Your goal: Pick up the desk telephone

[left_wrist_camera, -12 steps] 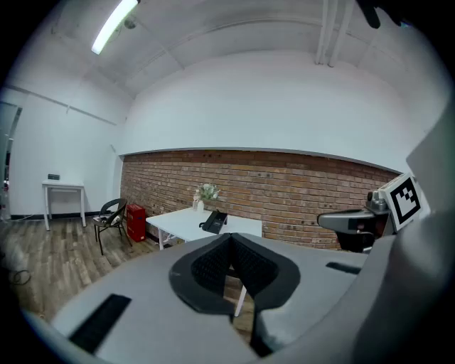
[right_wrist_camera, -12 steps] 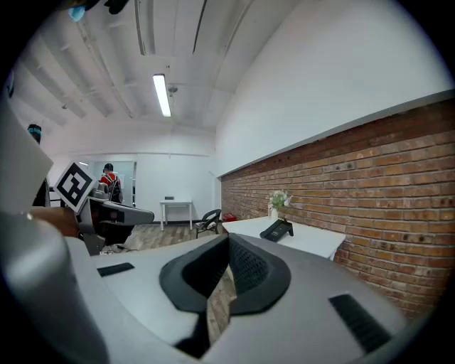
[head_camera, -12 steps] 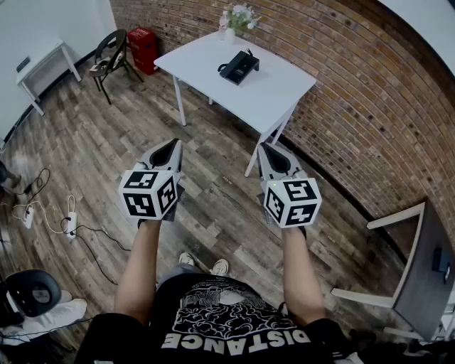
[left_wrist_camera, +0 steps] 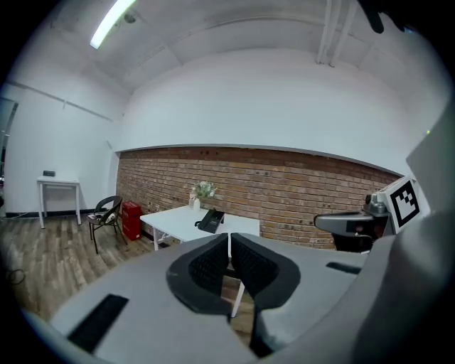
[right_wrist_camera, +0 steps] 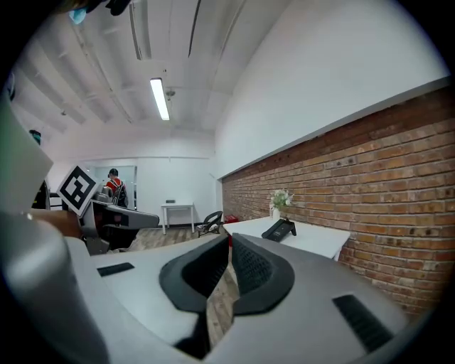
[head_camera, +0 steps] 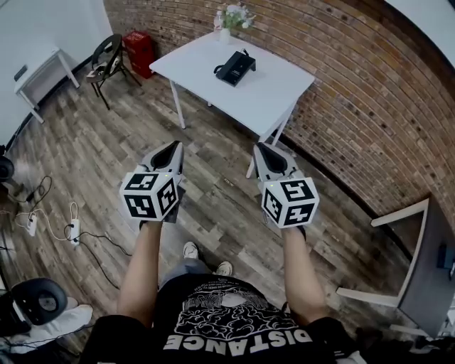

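A black desk telephone lies on a white table by the brick wall, well ahead of me. It also shows small in the left gripper view as the telephone and in the right gripper view as the telephone. My left gripper and right gripper are held out side by side above the wooden floor, far short of the table. Both are shut with nothing between the jaws, seen at the left gripper and the right gripper.
A vase of flowers stands at the table's far corner. A black chair and a red box sit left of the table. Cables lie on the floor at left. Another white desk is at right.
The view has shifted slightly nearer the table; the feet have stepped forward. Both grippers keep their pose and stay shut.
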A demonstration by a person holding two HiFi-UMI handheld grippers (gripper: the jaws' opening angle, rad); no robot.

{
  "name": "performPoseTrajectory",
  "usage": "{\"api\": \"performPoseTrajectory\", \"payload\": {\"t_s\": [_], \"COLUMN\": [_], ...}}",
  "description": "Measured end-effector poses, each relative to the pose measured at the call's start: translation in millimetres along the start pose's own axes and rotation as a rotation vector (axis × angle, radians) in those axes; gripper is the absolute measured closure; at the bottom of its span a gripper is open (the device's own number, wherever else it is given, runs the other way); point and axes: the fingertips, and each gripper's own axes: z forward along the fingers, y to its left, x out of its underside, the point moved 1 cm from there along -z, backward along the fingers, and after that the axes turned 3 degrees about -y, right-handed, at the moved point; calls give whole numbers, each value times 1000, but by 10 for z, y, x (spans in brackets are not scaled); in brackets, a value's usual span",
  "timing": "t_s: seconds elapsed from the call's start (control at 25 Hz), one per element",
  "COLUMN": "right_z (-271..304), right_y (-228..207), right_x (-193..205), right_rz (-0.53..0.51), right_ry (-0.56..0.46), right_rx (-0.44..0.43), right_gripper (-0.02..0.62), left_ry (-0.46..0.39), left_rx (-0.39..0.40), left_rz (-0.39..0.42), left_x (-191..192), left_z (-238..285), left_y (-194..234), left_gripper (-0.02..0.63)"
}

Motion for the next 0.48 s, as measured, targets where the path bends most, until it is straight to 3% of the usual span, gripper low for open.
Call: {"api": "performPoseTrajectory", "payload": {"t_s": [0.48], "right_z": [658], "right_y": [-245], "right_x": [32], "right_rz": [-6], "right_ry": [27], "right_rx": [22], "right_gripper": [592], "left_ry": [0], "left_rx": [46], "left_rz": [-12], "left_x": [-69], "left_z": [658], "left_y": [350], "left_gripper": [586]}}
